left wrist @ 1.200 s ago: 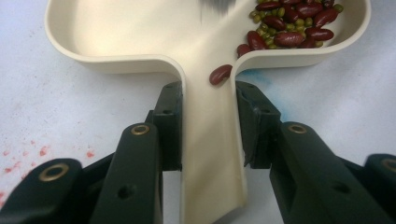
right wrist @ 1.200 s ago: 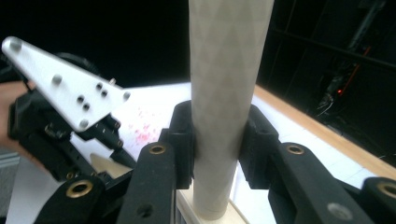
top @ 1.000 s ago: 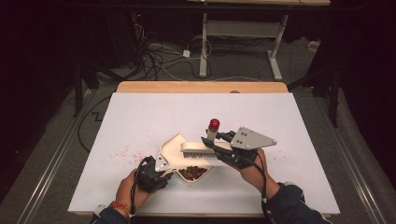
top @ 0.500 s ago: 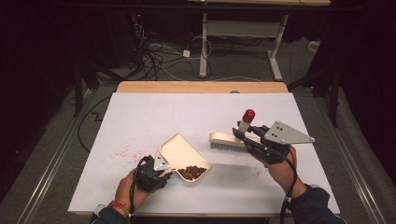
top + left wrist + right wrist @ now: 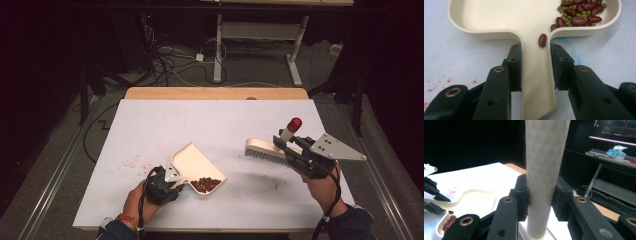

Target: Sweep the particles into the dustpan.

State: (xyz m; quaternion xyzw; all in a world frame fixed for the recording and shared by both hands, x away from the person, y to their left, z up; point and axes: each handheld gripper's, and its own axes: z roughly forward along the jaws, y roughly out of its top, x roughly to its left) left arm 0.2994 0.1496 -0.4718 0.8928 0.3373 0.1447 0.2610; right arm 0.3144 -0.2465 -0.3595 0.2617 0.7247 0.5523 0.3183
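On the near left of the counter (image 5: pixel 150 125), the left gripper (image 5: pixel 172 176) is clenched on the handle of a cream dustpan (image 5: pixel 192 162). In the left gripper view both jaws press the flanks of that handle (image 5: pixel 536 82), so the hold looks firm and centred. The dustpan lies flat on the counter, its long axis running from the gripper away and slightly rightward, the open lip at the far end. A heap of red and green beans (image 5: pixel 205 184) sits in the pan's near right corner, close to the handle; one red bean (image 5: pixel 542 40) lies in the throat of the handle itself. Faint red specks (image 5: pixel 131 162) mark the counter to the left of the pan.

Right of the dustpan, well apart from it, the right gripper (image 5: pixel 289 145) grasps a hand brush (image 5: pixel 267 150) by its pale handle; the right gripper view shows the jaws closed on both sides of that handle (image 5: pixel 544 165). The red-capped handle end (image 5: pixel 294 123) points up and away, the bristle head extends leftward toward the pan, and the brush appears to be held clear of the counter.

Judgement: the beans are gathered, so the deciding relation is between the two tools. The brush lies to the right of the pan, its bristles facing the pan's right side. The left hand alone holds the load; any tilt toward the open lip would spill it. The bean in the handle throat is at risk of rolling out toward the gripper.
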